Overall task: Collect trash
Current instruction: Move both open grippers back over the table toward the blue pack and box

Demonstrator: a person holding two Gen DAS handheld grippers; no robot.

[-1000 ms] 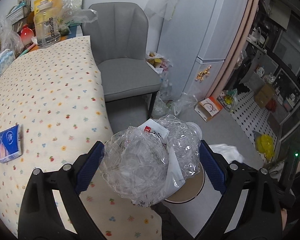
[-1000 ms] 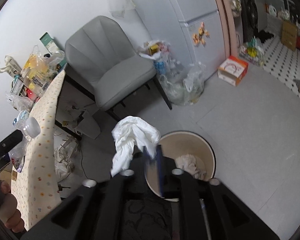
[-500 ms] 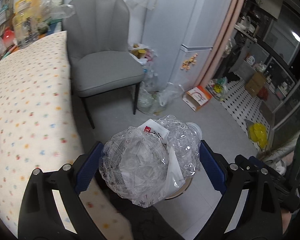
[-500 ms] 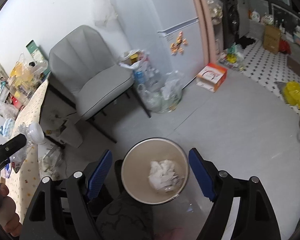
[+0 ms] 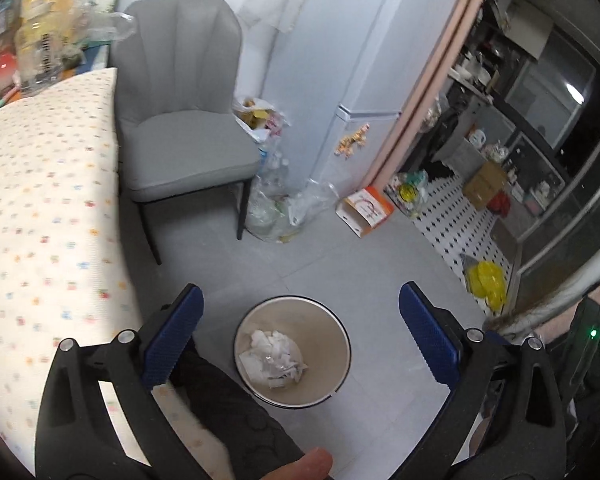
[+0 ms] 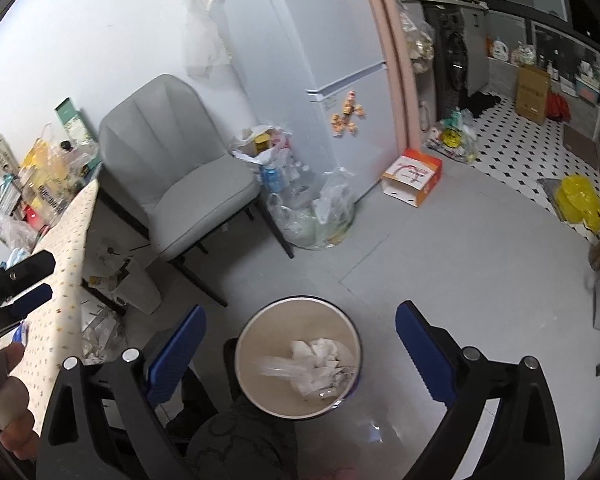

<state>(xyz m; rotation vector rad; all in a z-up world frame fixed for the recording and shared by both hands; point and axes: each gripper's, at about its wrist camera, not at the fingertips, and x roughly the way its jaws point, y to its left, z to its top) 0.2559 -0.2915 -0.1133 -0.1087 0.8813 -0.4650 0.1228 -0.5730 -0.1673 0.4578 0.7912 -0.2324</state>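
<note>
**Ana:** Above the round beige waste bin point(image 5: 342, 350) on the grey tile floor point(image 5: 340, 264), both tools hang with nothing in them. The left gripper point(image 5: 300, 340) has its jaws spread wide and empty, and so does the right gripper point(image 6: 300, 354).

**Ben:** So where is the trash?

**Ana:** Inside the bin. Crumpled white paper point(image 5: 272, 350) lies on the bottom, and the right wrist view shows a blurred clear plastic piece point(image 6: 280, 368) on the left of that heap. It looks like a crushed bottle or bag, though I cannot tell which.

**Ben:** Which way does it point?

**Ana:** Too smeared to be sure. In the right wrist view its long axis seems to run roughly left to right across the bin. The paper is a wad with no clear axis.

**Ben:** Which step is this, then?

**Ana:** I judge it the drop-off, with both loads in the bin. The next move calls for turning back to the spotted cream worktop point(image 5: 40, 200) on the left and finding another piece. The cluttered far end of it holds bags and bottles, but which of those count as trash I cannot say. The grey upholstered chair point(image 5: 188, 120) stands just beside the worktop, so a reach there needs care.
</note>
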